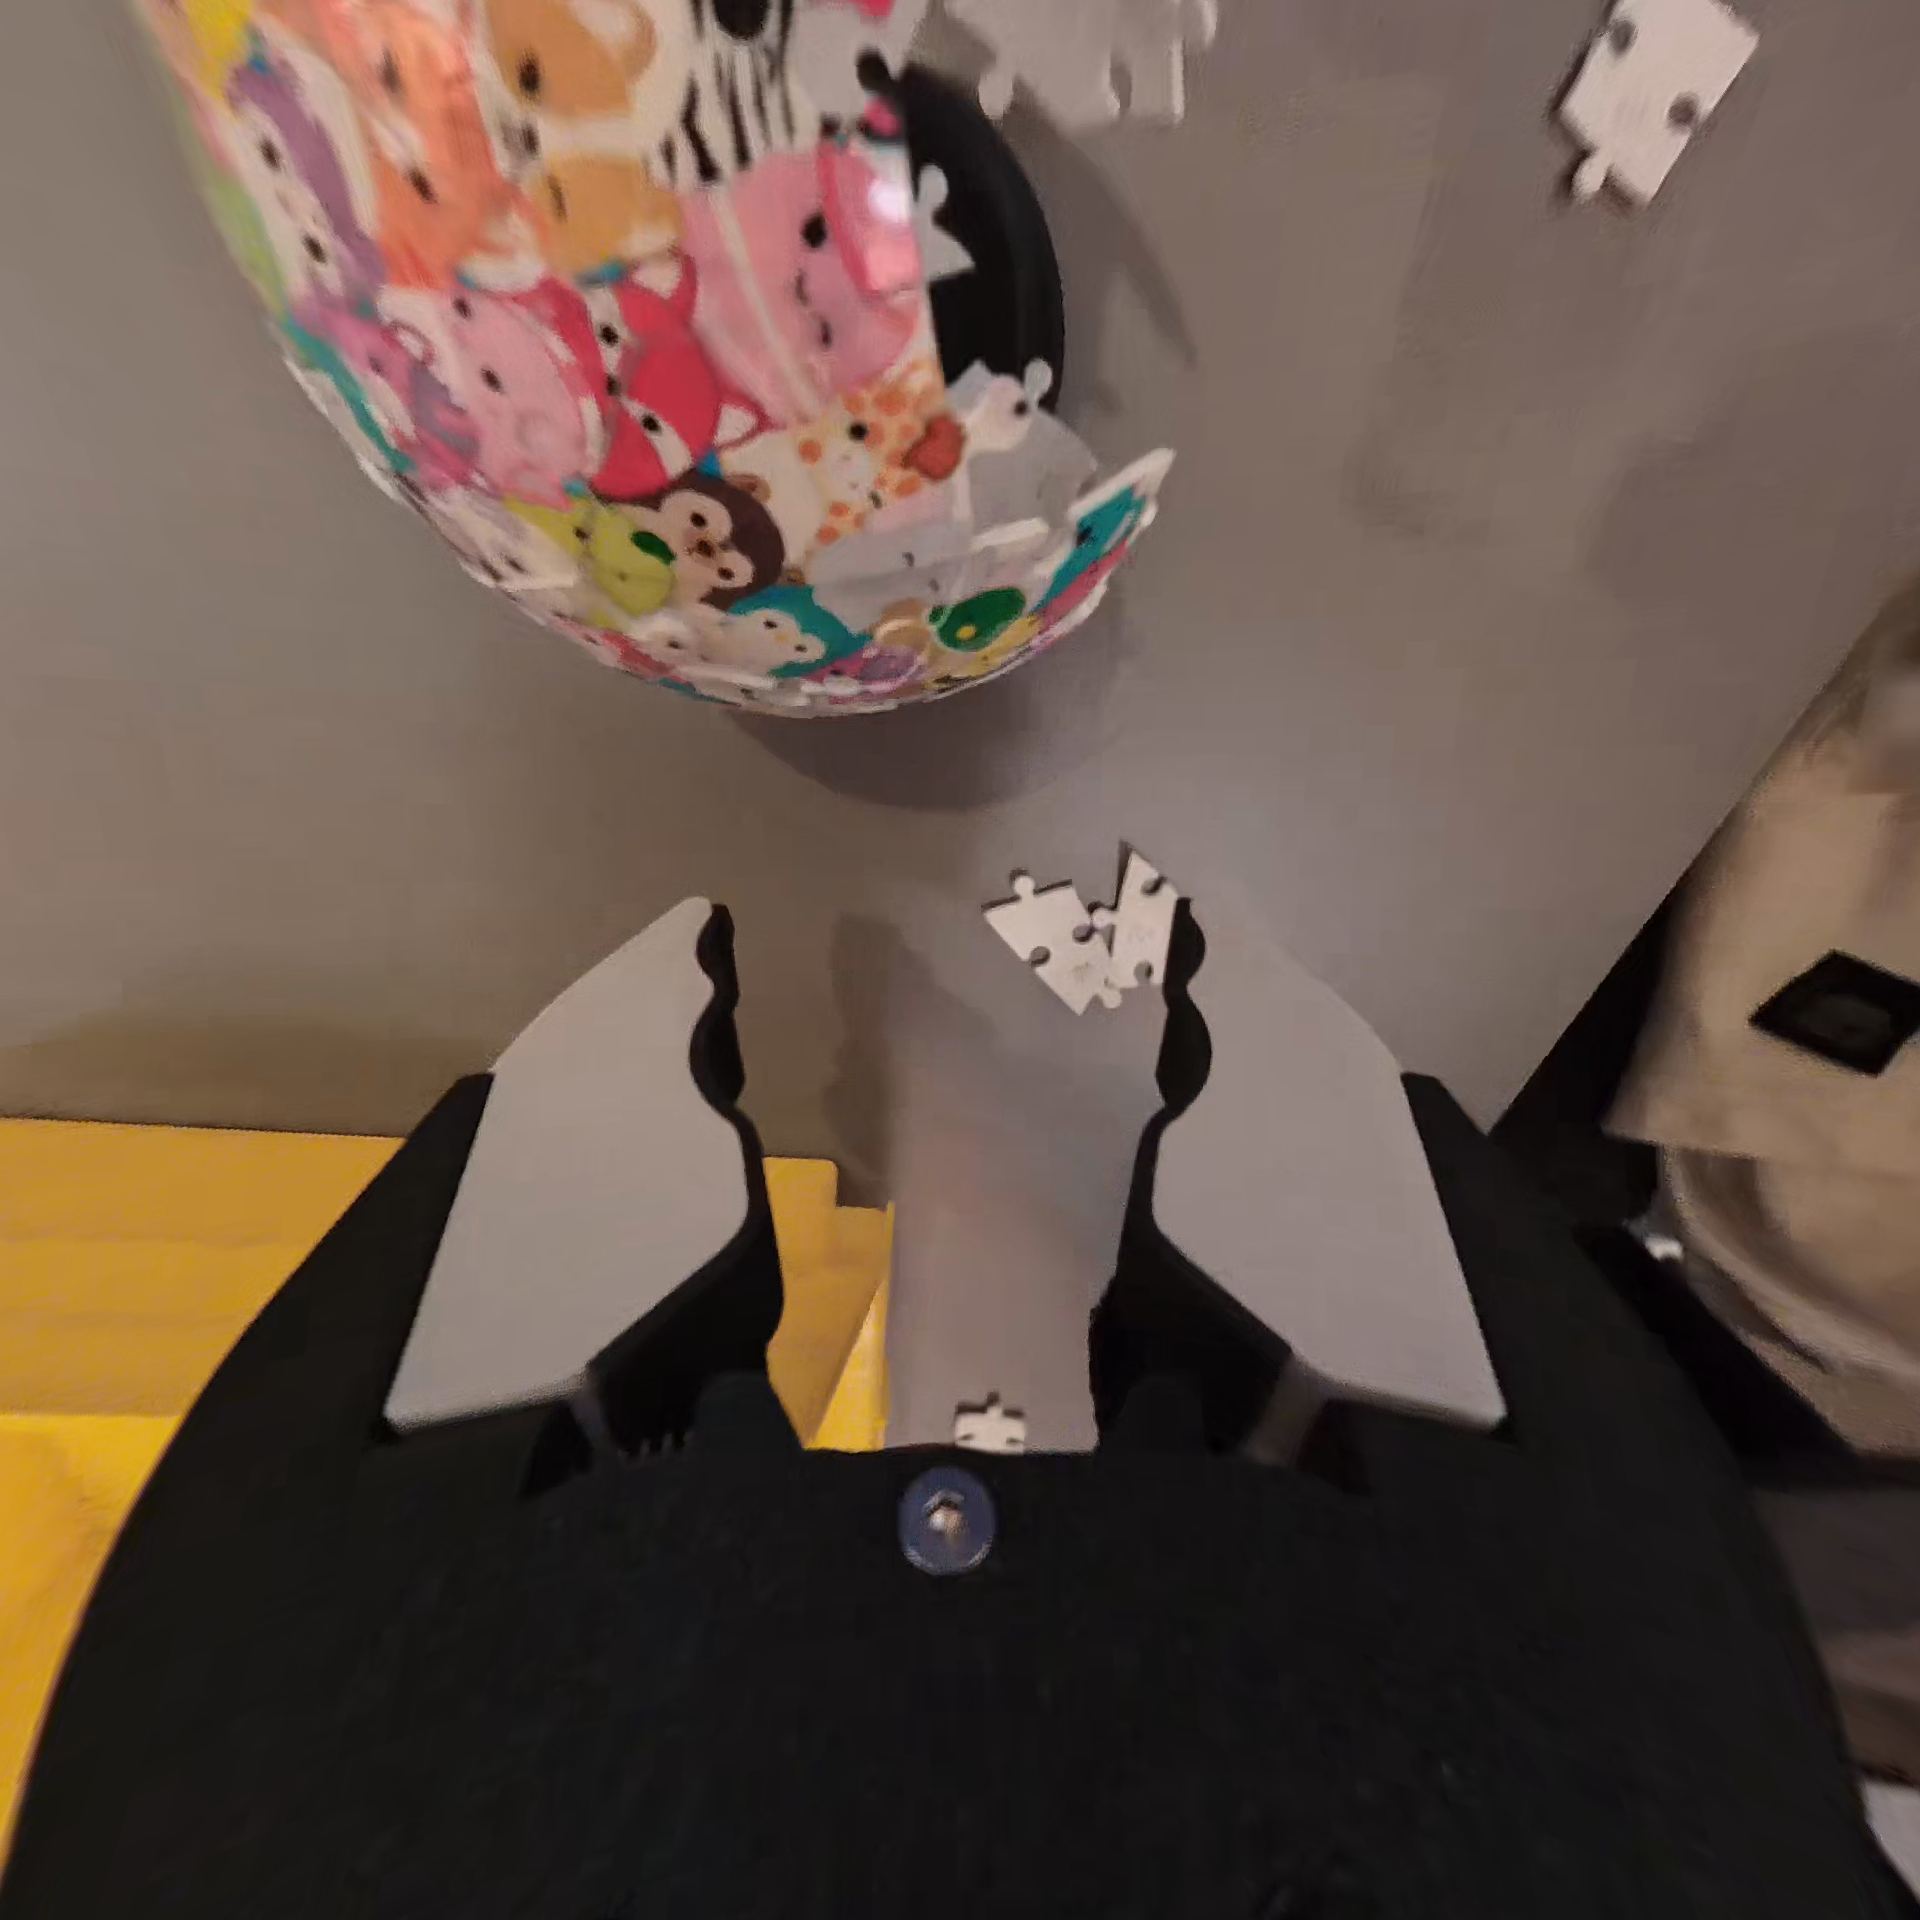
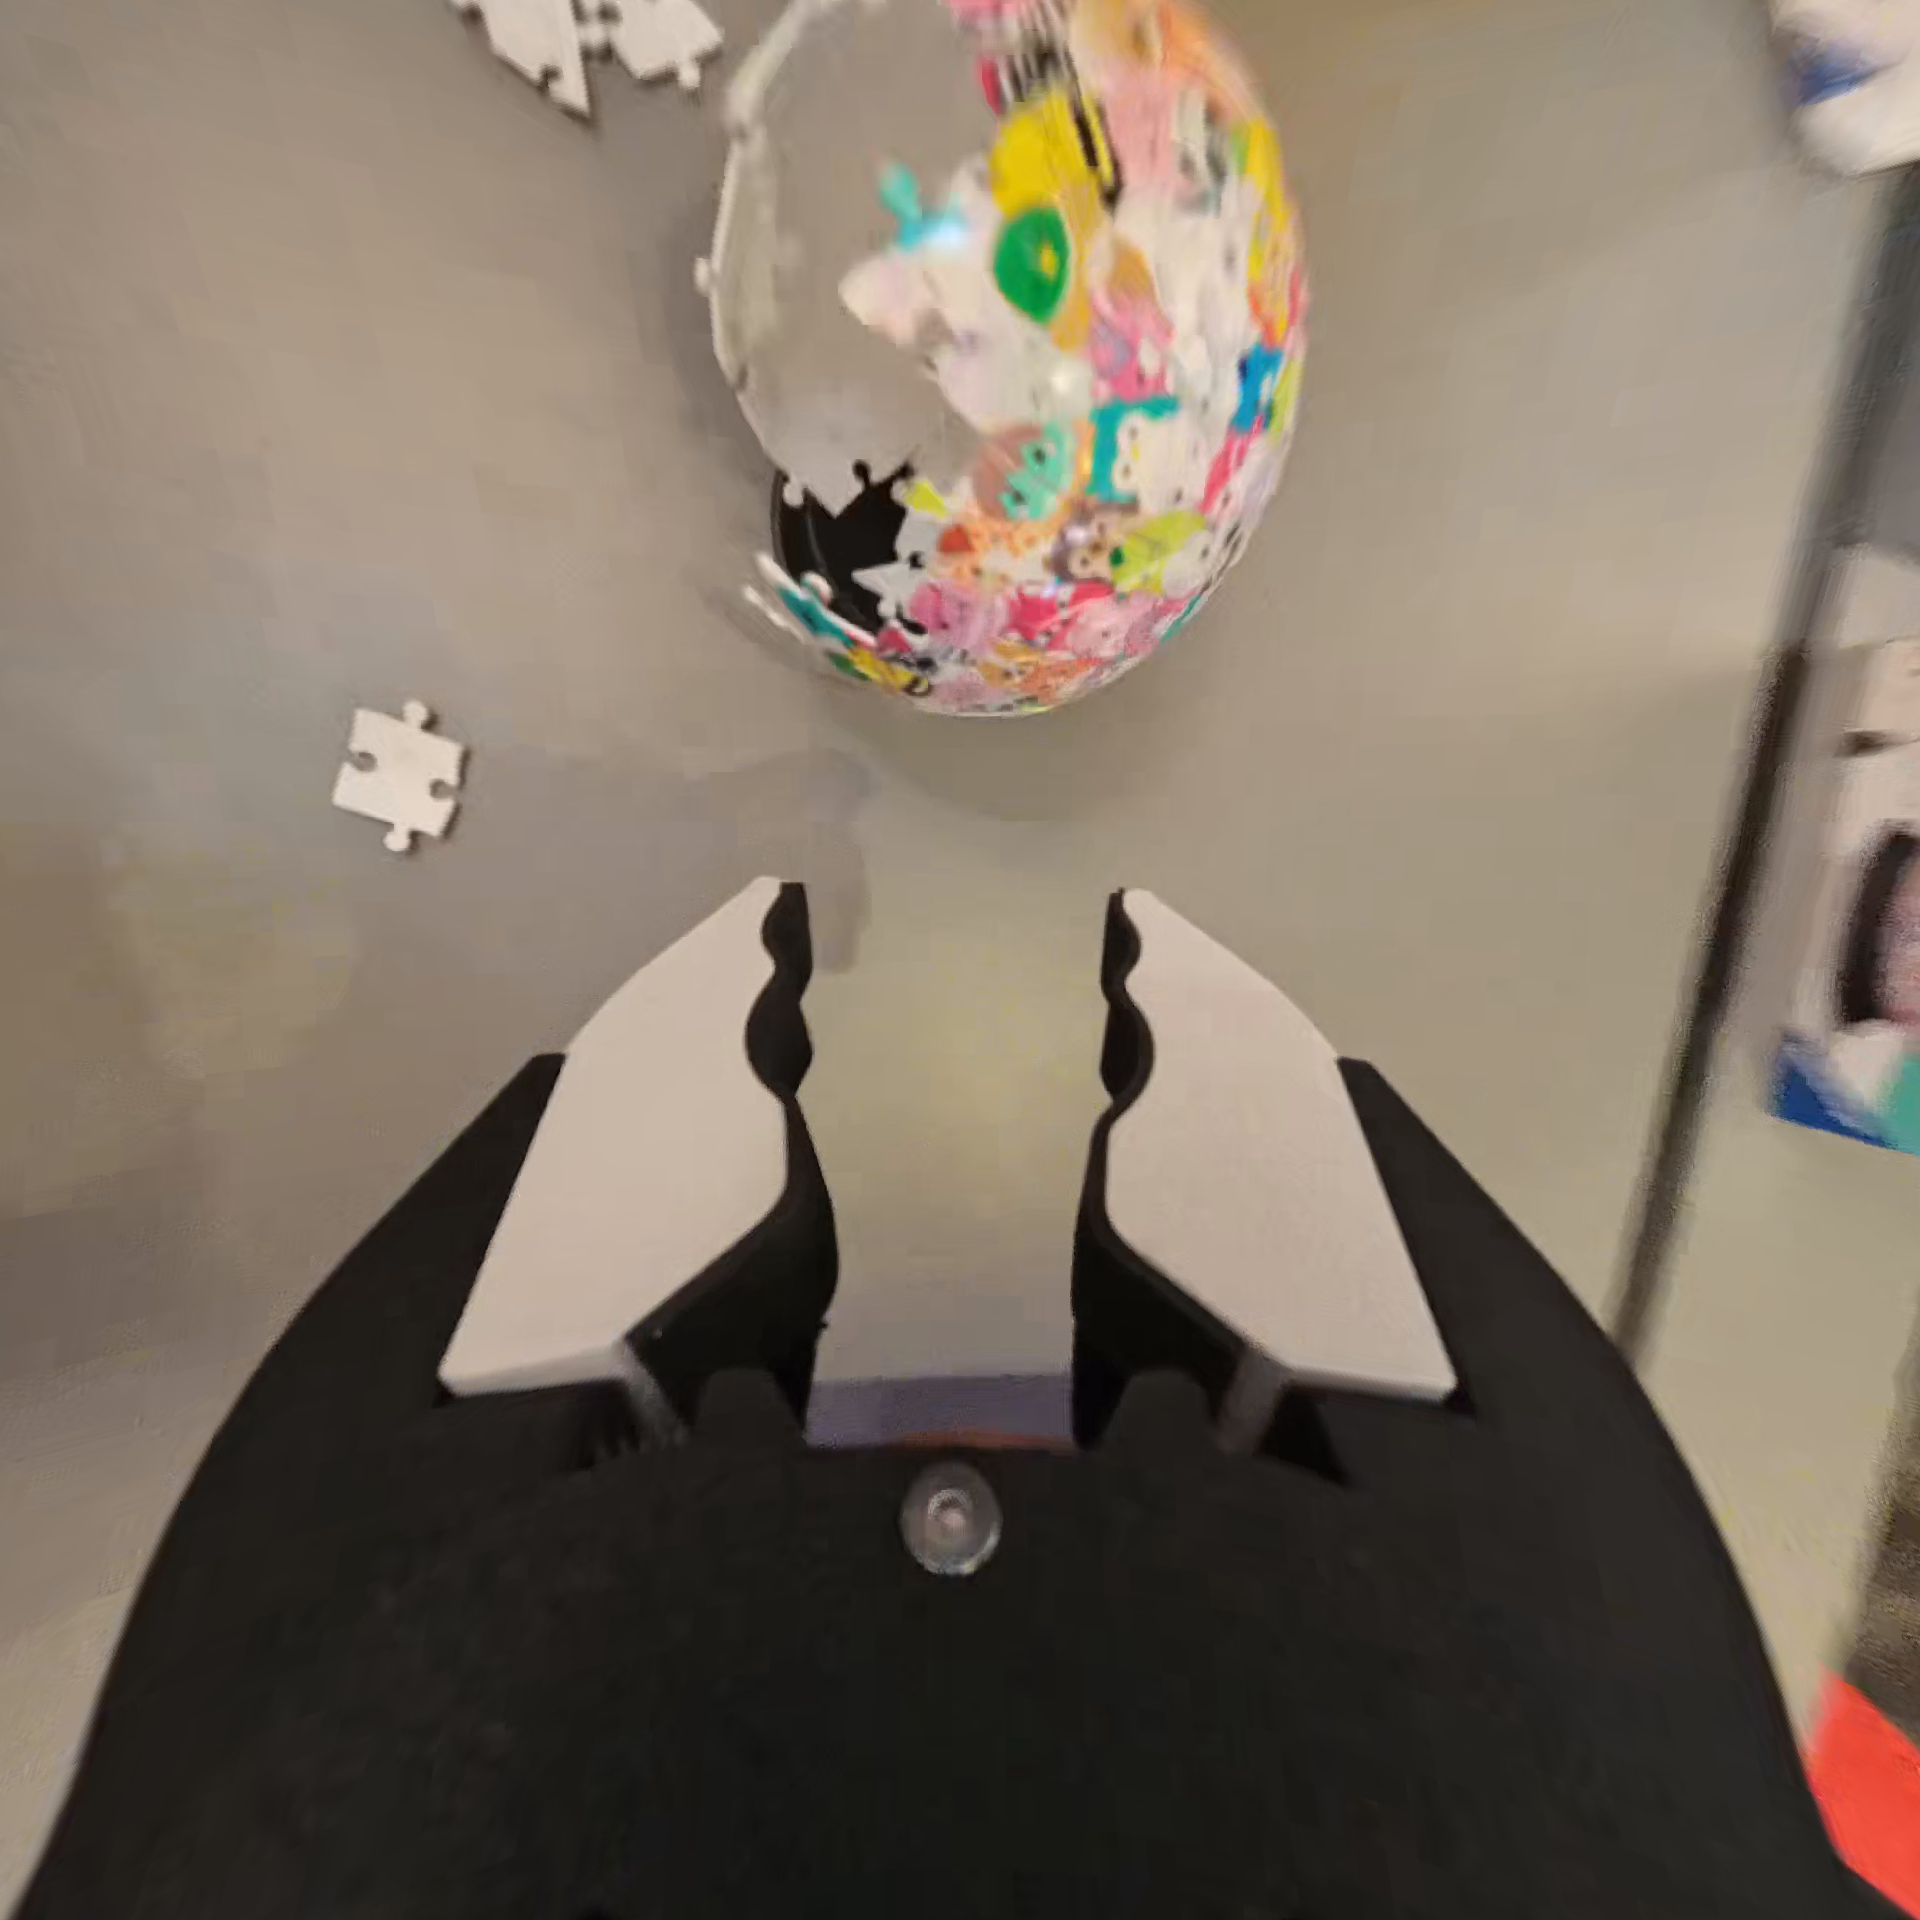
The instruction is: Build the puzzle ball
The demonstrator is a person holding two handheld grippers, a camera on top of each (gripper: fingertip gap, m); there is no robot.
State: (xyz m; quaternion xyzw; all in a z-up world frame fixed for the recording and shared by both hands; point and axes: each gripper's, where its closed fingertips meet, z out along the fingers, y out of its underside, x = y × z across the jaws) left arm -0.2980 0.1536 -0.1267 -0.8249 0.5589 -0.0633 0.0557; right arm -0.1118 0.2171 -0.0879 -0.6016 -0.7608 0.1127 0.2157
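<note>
Your left gripper (image 1: pixel 951 925) fills the bottom of the left wrist view, its black body nearest the lens, both pale fingers (image 1: pixel 613 1122) pointing forward over the grey table (image 1: pixel 312 831) with the jaws spread and nothing between them. Two white puzzle pieces (image 1: pixel 1091 940) lie face down and overlapping just beside the tip of its right-hand finger; whether they touch it you cannot tell. Another small white piece (image 1: pixel 989 1421) shows on the table far back between the fingers. A yellow box (image 1: pixel 156 1299) sits by the near table edge under the gripper's left side.

Your right gripper (image 2: pixel 954 899) is posed the same way, level and aimed ahead, released and holding nothing.

Ahead of both sits the puzzle ball (image 1: pixel 644 364), well apart from either set of fingertips, resting on a black stand (image 1: pixel 997 239). It is unfinished: in the right wrist view the puzzle ball (image 2: pixel 1091 416) shows a large gap facing left, with the white inner shell and the black stand (image 2: pixel 831 530) visible through it. Motion blur stretches the ball, so no true long axis can be judged.

A lone white piece (image 2: pixel 400 777) lies toward the table's left side, and more white pieces (image 2: pixel 592 42) cluster at the far edge. No writing is readable.
</note>
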